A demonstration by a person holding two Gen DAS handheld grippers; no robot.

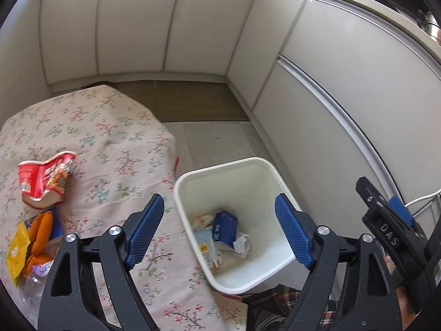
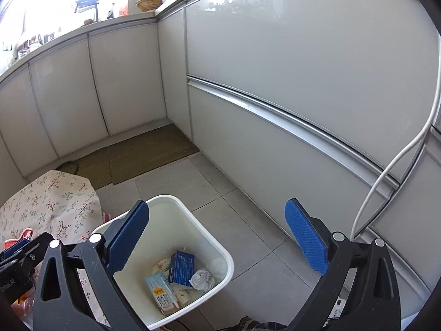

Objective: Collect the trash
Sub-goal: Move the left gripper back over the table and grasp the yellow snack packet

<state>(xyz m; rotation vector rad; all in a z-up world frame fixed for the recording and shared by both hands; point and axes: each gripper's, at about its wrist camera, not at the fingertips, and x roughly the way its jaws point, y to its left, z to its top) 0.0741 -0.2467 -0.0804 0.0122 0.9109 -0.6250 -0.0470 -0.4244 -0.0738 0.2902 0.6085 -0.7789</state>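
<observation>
A white bin (image 1: 190, 182) stands on the floor beside a table with a floral cloth (image 1: 110, 143). In it lie a blue box (image 1: 226, 224), a crumpled paper (image 1: 242, 244) and a pale carton (image 1: 208, 247). My left gripper (image 1: 220, 231) is open and empty above the bin. My right gripper (image 2: 217, 241) is open and empty, also above the bin (image 2: 215, 237); the blue box (image 2: 182, 267) and crumpled paper (image 2: 202, 280) show below it. On the table lie a crushed red cup (image 1: 44, 179), orange and yellow wrappers (image 1: 30, 242) and a clear bottle (image 1: 34, 284).
White cabinet doors (image 1: 154, 27) line the far and right sides. A brown mat (image 2: 148, 151) lies on the grey tiled floor (image 2: 248, 234). A white cable (image 2: 386, 179) hangs at the right. The right gripper shows at the right edge of the left wrist view (image 1: 391, 220).
</observation>
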